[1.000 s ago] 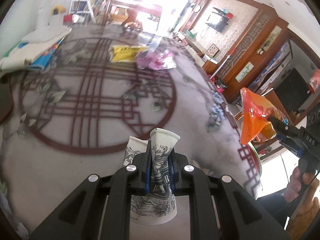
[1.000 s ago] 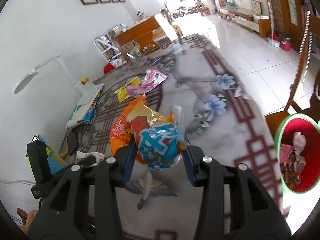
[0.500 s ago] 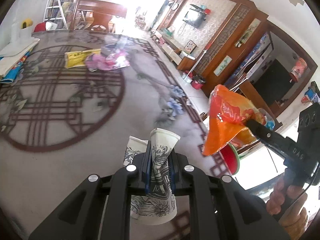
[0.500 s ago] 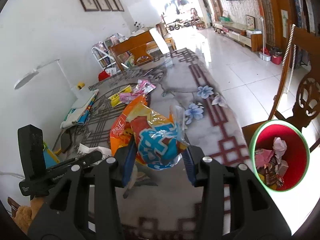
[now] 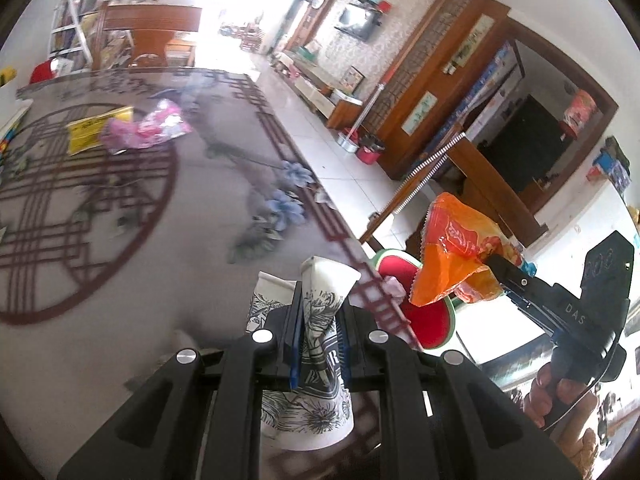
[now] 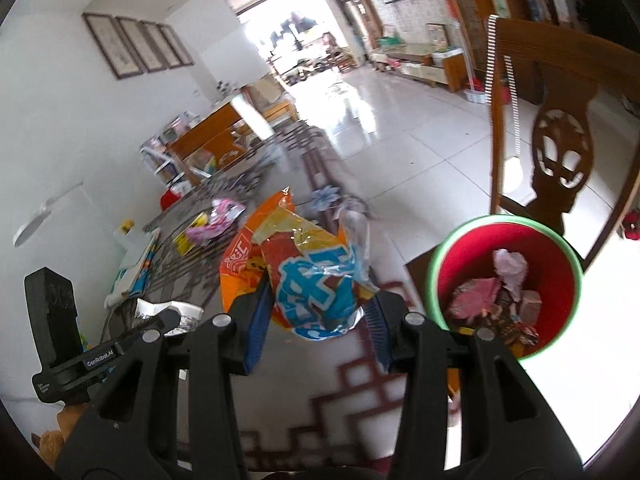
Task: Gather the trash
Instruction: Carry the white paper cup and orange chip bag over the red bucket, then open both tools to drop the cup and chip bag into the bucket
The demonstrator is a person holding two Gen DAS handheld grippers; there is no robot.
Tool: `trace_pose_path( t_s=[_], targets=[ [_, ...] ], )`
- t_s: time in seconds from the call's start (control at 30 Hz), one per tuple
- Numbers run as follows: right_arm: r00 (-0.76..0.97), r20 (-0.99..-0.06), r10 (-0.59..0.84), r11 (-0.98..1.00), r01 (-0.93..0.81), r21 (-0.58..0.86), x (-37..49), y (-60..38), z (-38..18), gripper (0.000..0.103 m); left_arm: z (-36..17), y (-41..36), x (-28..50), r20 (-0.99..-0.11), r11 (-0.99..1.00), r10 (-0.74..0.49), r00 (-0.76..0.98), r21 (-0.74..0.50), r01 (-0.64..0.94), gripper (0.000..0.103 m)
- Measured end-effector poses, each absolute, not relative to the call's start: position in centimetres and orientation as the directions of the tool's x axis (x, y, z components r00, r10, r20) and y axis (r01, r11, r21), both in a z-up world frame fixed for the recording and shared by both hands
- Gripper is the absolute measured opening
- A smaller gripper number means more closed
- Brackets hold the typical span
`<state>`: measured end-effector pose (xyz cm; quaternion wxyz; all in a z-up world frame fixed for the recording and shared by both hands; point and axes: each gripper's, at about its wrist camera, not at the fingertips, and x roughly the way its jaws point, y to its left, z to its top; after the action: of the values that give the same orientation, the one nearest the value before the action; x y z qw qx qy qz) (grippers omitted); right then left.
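Observation:
My left gripper (image 5: 318,322) is shut on a crushed white paper cup (image 5: 320,308) with black flower print, held above the table's right edge. My right gripper (image 6: 316,312) is shut on a crumpled orange and blue snack bag (image 6: 308,276); the bag also shows in the left wrist view (image 5: 452,264), over the bin. The red bin with a green rim (image 6: 568,264) stands below the table edge at the right, with several wrappers inside. It also shows in the left wrist view (image 5: 424,320). A pink wrapper (image 5: 152,128) and a yellow wrapper (image 5: 92,128) lie far back on the table.
The table (image 5: 120,248) has a grey cloth with a dark red lattice pattern. A carved wooden chair (image 6: 560,128) stands behind the bin. Books and cloths (image 6: 136,264) lie at the table's left edge. White tiled floor (image 6: 420,140) stretches beyond.
Both grippers have swung to the right toward the table edge with their loads. The red bin has come closer in both views. The grips have not changed.

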<state>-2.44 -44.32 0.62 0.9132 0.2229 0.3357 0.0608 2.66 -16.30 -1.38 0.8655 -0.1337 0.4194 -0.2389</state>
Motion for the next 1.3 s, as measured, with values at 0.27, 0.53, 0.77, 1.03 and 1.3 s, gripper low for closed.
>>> trace_pose_path(
  t_s=[0.27, 0.53, 0.77, 1.03, 1.3],
  targets=[
    [0.781, -0.596, 0.187, 0.86, 0.163, 0.484, -3.9, -50.5, -1.4, 0.042, -1.3, -21.4, 3.6, -0.679, 0.839, -0.54, 0.496, -0.395, 0.373, 0.012],
    [0.786, -0.609, 0.109, 0.807, 0.288, 0.516, -4.9, -55.2, -3.9, 0.042, -2.2, -27.2, 6.1, -0.673, 0.78, -0.613, 0.414, -0.435, 0.449, 0.012],
    [0.761, -0.647, 0.056, 0.764, 0.384, 0.518, -5.4, -58.5, -6.4, 0.042, -4.2, -33.1, 7.8, -0.666, 0.702, -0.687, 0.289, -0.507, 0.5, 0.012],
    [0.731, -0.682, 0.007, 0.756, 0.442, 0.483, -5.1, -60.6, -7.7, 0.043, -5.0, -38.1, 9.1, -0.656, 0.65, -0.722, 0.218, -0.538, 0.537, 0.012],
    [0.734, -0.679, 0.005, 0.705, 0.479, 0.523, -4.4, -61.7, -9.1, 0.078, -5.8, -39.1, 9.3, -0.655, 0.656, -0.72, 0.231, -0.533, 0.534, 0.061]
  ],
)
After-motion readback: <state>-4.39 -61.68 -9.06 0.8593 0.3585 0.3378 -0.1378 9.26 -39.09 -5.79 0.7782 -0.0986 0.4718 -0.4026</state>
